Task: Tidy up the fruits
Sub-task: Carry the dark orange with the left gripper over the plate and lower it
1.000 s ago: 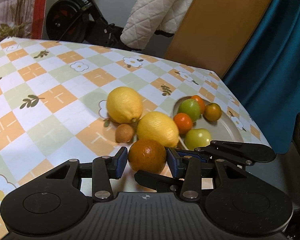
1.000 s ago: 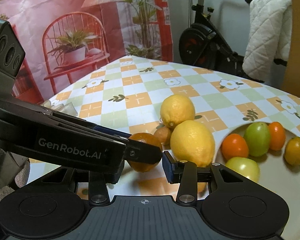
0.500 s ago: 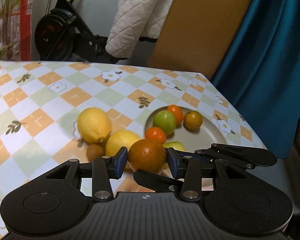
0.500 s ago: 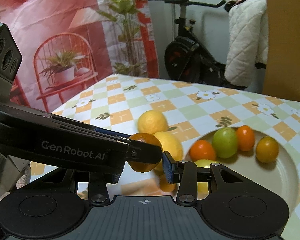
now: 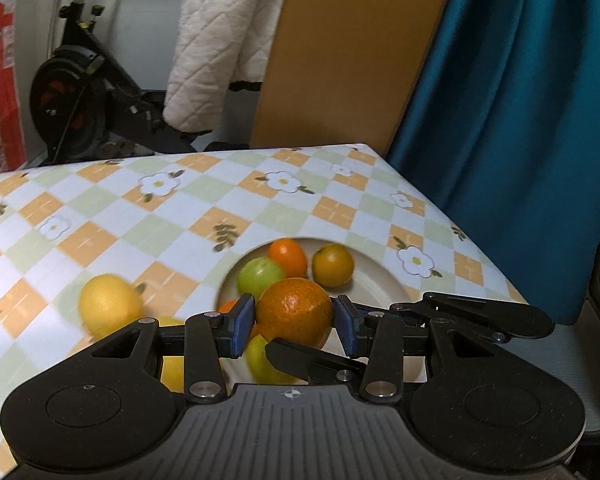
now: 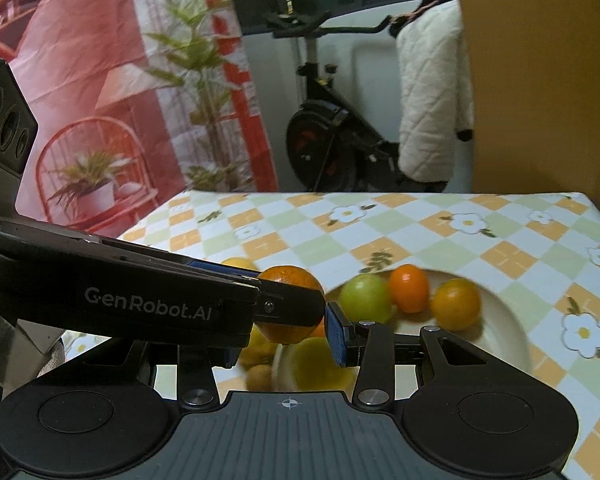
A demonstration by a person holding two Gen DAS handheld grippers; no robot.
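Observation:
My left gripper (image 5: 294,322) is shut on an orange (image 5: 294,312) and holds it in the air above the near edge of a cream plate (image 5: 384,280). The plate holds a green fruit (image 5: 261,278), a small red-orange fruit (image 5: 288,255), a yellow-orange fruit (image 5: 333,265) and more fruit half hidden under the orange. A lemon (image 5: 109,305) lies on the table left of the plate. In the right wrist view the left gripper crosses in front with the orange (image 6: 288,306). My right gripper (image 6: 284,336) is open and empty, low over the plate (image 6: 504,324).
The table has a checked flower cloth (image 5: 180,216); its right edge runs beside a teal curtain (image 5: 520,120). An exercise bike (image 5: 88,92) with a white quilted jacket and a brown board stand behind. A second lemon and a small brown fruit (image 6: 259,376) lie blurred beside the plate.
My left gripper lifted the orange off the table and carried it right, over the plate. Both views swung right and rose; the lemons slid left and down.

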